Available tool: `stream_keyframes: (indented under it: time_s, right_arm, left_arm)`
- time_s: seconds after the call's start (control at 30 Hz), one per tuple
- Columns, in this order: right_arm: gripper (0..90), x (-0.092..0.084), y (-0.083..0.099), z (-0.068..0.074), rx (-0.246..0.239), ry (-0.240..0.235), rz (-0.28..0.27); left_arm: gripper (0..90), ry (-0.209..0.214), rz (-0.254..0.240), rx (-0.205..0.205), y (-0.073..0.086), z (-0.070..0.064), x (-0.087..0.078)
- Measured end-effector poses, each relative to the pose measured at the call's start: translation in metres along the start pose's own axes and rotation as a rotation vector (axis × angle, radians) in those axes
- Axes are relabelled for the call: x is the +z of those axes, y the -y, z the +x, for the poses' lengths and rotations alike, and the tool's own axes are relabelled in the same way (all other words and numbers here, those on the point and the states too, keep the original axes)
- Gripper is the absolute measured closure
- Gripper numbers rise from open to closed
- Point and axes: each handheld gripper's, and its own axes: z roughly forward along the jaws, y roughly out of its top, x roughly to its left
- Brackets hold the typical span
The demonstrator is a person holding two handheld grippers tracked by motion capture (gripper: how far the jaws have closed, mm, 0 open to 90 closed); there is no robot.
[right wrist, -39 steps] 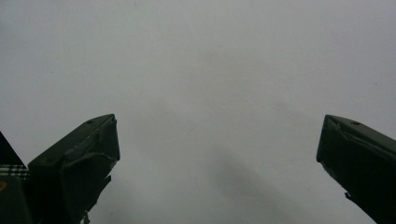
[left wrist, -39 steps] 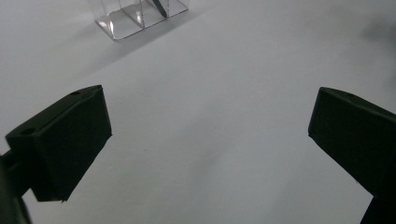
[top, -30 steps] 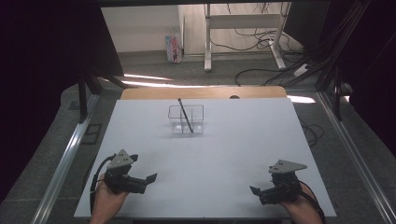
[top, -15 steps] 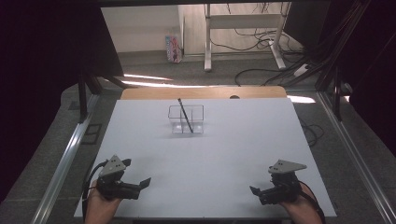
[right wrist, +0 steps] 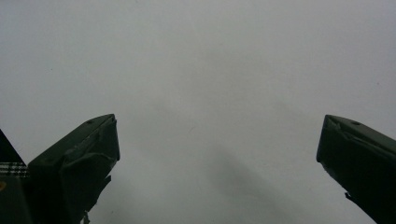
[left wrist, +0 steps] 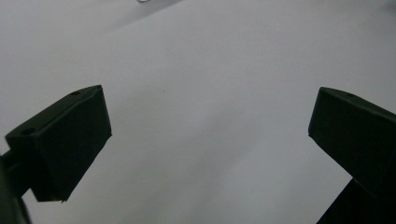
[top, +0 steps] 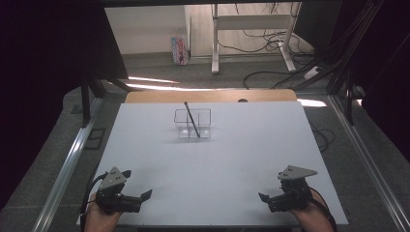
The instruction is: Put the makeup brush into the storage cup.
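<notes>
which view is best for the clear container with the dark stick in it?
High view: the clear container sits whole at the table's far centre, with the dark stick leaning in it. Left gripper view catches just a glint of something clear at its top edge, likely the container. Right gripper view: bare table.

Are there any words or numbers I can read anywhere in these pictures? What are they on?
None can be read.
The small colourful printed carton on the floor beyond the white table has printing, but it is too small and blurred to make out.
The clear plastic box holding a thin dark stick has no label I can see.
</notes>
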Motion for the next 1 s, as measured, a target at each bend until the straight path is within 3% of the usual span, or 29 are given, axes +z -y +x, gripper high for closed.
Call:
stream_keyframes:
  time_s: [0.63, 1.0]
  right_arm:
    - [0.0, 0.000, 0.000, 0.000, -0.004, -0.001, 0.004]
    - [0.0, 0.001, 0.000, 0.001, -0.010, -0.002, 0.010]
  left_arm:
    - [0.0, -0.013, 0.045, -0.023, 0.015, -0.001, -0.003]
    - [0.0, -0.021, 0.053, -0.026, 0.015, -0.002, -0.003]
